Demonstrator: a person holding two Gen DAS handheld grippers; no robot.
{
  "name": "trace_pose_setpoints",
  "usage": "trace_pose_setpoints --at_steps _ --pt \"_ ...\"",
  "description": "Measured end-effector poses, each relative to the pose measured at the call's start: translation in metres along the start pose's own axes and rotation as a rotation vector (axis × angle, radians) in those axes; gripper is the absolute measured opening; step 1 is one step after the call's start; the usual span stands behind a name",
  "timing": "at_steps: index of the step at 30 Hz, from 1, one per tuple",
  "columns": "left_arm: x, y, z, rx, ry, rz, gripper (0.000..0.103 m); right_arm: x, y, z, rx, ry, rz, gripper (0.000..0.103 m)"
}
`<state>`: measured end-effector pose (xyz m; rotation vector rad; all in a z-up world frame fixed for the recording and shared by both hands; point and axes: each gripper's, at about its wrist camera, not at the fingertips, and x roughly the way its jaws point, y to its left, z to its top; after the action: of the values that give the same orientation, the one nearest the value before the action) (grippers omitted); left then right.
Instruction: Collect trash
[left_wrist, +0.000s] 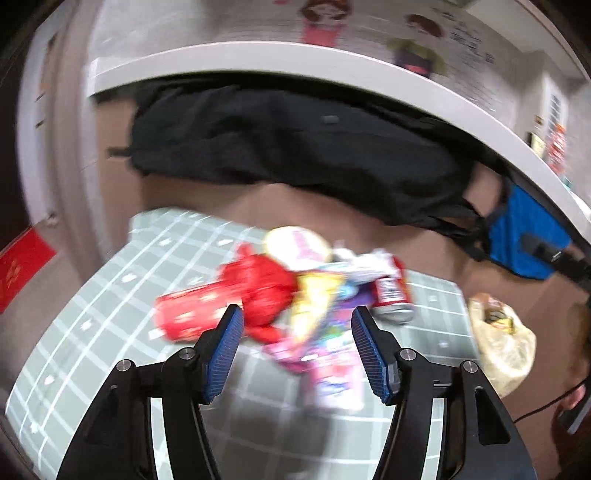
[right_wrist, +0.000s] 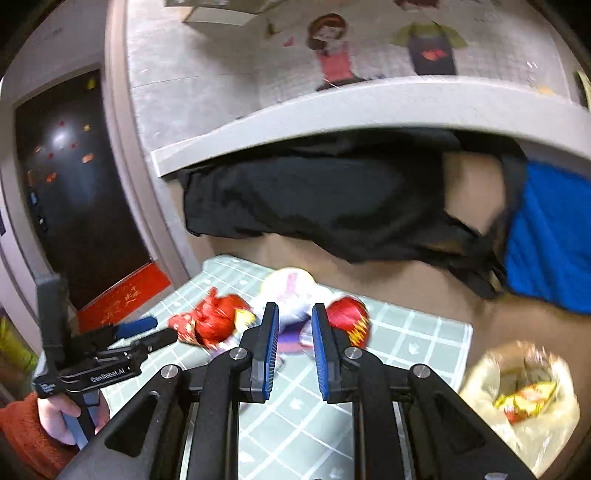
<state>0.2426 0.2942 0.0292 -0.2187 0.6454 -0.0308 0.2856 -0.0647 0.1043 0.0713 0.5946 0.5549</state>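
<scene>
Left wrist view: the left gripper (left_wrist: 297, 325) fills the lower frame, its blue pads (left_wrist: 225, 350) spread wide apart with nothing between them. Beyond the fingertips, at frame centre, a blurred heap of trash (left_wrist: 295, 291) lies on a green checked mat (left_wrist: 92, 332): a red wrapper (left_wrist: 255, 291) at left, a pink packet (left_wrist: 332, 362) reaching toward the lower centre, a can (left_wrist: 391, 295) at right, and a pale round lid (left_wrist: 295, 242) at the far side. A translucent bag (left_wrist: 506, 339) holding wrappers sits at the right edge, off the mat on the brown floor (left_wrist: 207, 199). Black cloth (left_wrist: 295, 147) lies under a white table (left_wrist: 295, 59) across the upper frame.

Right wrist view: the right gripper (right_wrist: 294, 332) occupies the lower centre, its pads (right_wrist: 267, 347) set a narrow gap apart and parallel, empty; the trash (right_wrist: 280, 314) lies just beyond the tips. The bag (right_wrist: 524, 402) appears at lower right. The left gripper (right_wrist: 147, 330) enters from lower left, held by a hand (right_wrist: 55, 417) in an orange sleeve. A dark door (right_wrist: 70, 184) stands at left.
</scene>
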Motion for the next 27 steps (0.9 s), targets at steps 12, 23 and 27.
trace_pose_setpoints --at_steps 12,23,27 --pt "0.02 0.05 -0.001 -0.011 0.059 0.006 0.061 -0.031 0.056 0.098 -0.108 -0.059 0.173 0.024" --pt "0.073 0.055 0.006 -0.029 0.077 0.092 0.058 0.066 0.058 0.039 -0.108 0.109 0.077 0.027" --pt "0.062 0.077 0.008 -0.08 0.066 0.117 0.058 0.114 0.064 -0.018 -0.075 0.241 0.109 0.027"
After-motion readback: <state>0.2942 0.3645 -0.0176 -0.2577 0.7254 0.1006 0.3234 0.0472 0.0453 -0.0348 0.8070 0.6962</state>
